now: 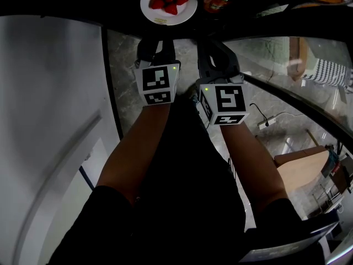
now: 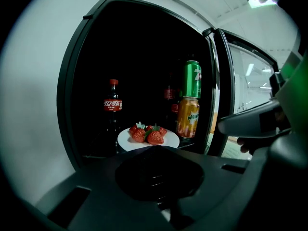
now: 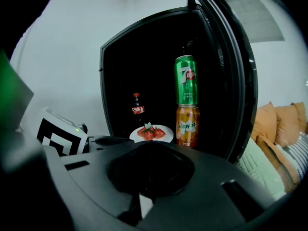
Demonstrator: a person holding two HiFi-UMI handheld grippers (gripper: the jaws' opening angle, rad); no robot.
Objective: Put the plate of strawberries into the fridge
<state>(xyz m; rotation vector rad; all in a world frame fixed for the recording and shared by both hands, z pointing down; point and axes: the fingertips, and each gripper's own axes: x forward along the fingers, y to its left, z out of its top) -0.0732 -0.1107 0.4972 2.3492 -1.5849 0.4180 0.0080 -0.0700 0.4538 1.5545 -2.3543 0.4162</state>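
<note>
Grey marbled floor point(image 1: 124, 76) and a white wall point(image 1: 49, 120) frame the spot where we stand, facing a small black fridge point(image 2: 72, 105). Left claw point(image 1: 156, 44) and right claw point(image 1: 219, 48) hang side by side just outside the opening, each w/ jaws together and nothing between them, approx. level w/ the lower shelf. Right in front of them the plate point(image 1: 187, 11) sits inside the fridge at the shelf's front edge, strawberries point(image 1: 167, 1) heaped in its middle, neither claw touching it. Beyond, a cola bottle point(image 2: 112, 105) stands behind-left of the plate, and an orange can point(image 2: 187, 117) w/ a green can point(image 2: 193, 78) stacked on top stands just beside it on the right. Glass door point(image 2: 224, 90) is swung wide open on our right. We judge the placing done, so what's left is prob. shutting up. To do that well we'd draw both claws straight back, no sideways swing near the rim, then take the door w/ the right claw, it being nearer, and close it slowly: a slam could topple the stacked cans onto the fruit.
</note>
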